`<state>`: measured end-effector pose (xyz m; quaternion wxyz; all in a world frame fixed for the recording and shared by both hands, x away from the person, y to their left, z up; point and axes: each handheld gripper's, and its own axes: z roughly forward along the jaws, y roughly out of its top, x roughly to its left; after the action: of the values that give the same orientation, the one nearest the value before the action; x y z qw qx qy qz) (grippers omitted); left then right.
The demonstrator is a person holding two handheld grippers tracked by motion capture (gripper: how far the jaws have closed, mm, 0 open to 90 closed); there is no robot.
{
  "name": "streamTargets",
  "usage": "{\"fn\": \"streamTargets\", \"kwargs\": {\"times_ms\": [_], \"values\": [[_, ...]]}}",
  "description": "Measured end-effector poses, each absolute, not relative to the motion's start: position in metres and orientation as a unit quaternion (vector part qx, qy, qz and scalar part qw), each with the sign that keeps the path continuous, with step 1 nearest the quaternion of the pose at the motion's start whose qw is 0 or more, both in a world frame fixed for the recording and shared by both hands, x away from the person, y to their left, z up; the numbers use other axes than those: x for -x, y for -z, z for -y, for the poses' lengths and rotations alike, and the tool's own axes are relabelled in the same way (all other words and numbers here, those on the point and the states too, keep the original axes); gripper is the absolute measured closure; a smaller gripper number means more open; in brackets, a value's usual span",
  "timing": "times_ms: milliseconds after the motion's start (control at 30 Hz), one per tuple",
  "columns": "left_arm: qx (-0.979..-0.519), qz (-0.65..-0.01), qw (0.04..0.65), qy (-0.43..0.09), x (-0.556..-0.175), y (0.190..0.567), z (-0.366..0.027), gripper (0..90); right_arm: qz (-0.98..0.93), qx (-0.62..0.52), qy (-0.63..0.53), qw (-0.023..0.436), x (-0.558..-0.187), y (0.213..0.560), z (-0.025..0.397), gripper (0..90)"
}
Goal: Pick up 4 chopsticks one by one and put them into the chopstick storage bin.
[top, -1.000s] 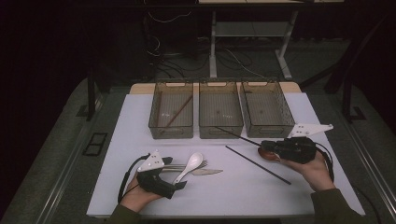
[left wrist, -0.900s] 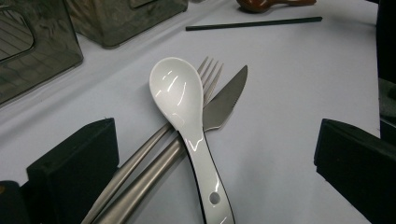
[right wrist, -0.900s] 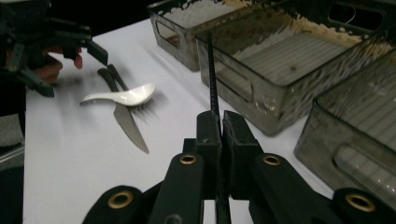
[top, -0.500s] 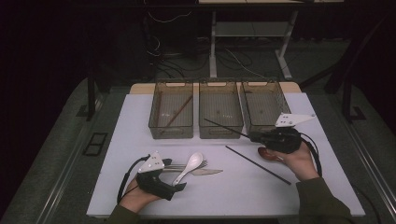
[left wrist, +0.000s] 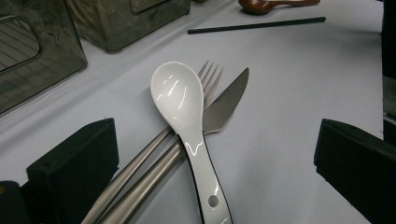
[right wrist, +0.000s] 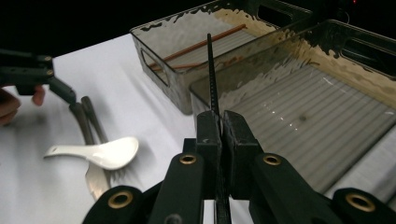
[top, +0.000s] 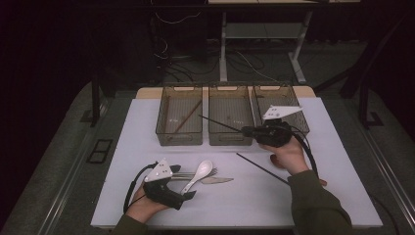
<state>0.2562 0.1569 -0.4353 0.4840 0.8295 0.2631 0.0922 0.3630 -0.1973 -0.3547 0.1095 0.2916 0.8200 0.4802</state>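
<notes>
My right gripper (top: 246,130) is shut on a black chopstick (top: 220,123) that points left over the middle bin (top: 230,139). In the right gripper view the jaws (right wrist: 220,122) pinch the black chopstick (right wrist: 211,70) near its end, with its tip towards the left bin. A second black chopstick (top: 262,168) lies on the table by the right hand. My left gripper (top: 188,195) rests open at the front left. Its jaws (left wrist: 215,149) stand on either side of the handles of a white spoon (left wrist: 177,93), a fork (left wrist: 210,74) and a knife (left wrist: 226,100).
Three translucent bins stand in a row at the back of the white table (top: 318,196). The left bin (top: 178,138) holds a brown chopstick (top: 187,117). The right bin (top: 281,90) is behind my right gripper. Dark floor and desk legs lie beyond the table.
My right gripper has lifted and moved left and back towards the bins, carrying the black chopstick over the middle bin. The left gripper and the cutlery have stayed put.
</notes>
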Motion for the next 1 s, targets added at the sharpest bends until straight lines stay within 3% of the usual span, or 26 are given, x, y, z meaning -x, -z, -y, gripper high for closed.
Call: {"fn": "streamTargets", "kwargs": {"times_ms": [1000], "values": [[-0.835, -0.252, 0.478, -0.102, -0.253, 0.434, -0.155, 0.0, -0.822, -0.337, -0.443, 0.123, -0.43, 0.365, 0.092, 85.1]]}}
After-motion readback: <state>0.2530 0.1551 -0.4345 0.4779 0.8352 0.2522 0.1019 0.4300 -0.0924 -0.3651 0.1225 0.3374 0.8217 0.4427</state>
